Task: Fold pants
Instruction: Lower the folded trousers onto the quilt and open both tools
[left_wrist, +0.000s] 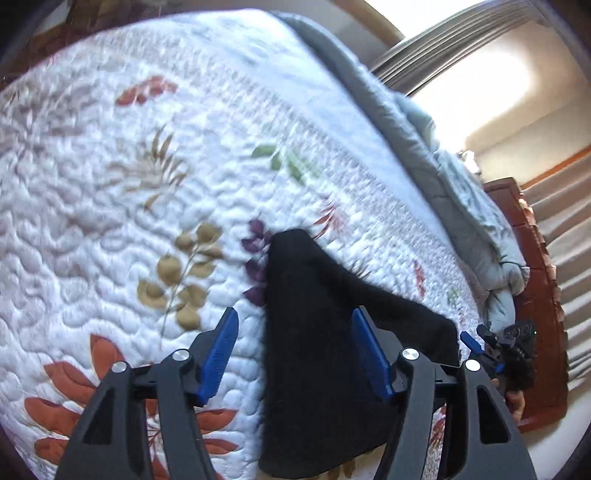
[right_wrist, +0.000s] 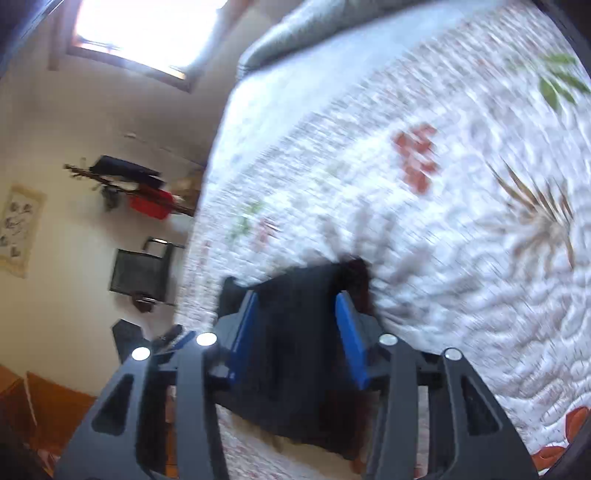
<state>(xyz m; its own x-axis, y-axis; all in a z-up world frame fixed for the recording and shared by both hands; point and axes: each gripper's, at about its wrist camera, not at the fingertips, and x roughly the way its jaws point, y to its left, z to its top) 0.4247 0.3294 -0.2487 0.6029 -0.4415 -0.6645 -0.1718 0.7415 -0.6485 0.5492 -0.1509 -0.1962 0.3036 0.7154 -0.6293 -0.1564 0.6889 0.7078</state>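
Observation:
The black pants (left_wrist: 303, 406) lie folded on the white floral quilt (left_wrist: 147, 184), one narrow end pointing away from me. My left gripper (left_wrist: 295, 312) hovers over their left part, open; its right pad is above the cloth and its left pad above bare quilt. One blue finger (left_wrist: 471, 340) of my right gripper shows at the pants' right corner. In the right wrist view, the right gripper (right_wrist: 297, 293) stands open over the pants (right_wrist: 295, 406). Dark cloth lies between its pads, which do not press on it. This view is motion-blurred.
A grey blanket (left_wrist: 461, 192) is bunched along the far side of the bed. Beyond it stand wooden furniture (left_wrist: 535, 295) and a bright curtained window (left_wrist: 480, 92). The right wrist view shows the bed's edge (right_wrist: 199, 258), a wall shelf (right_wrist: 129, 177) and a dark chair (right_wrist: 140, 273).

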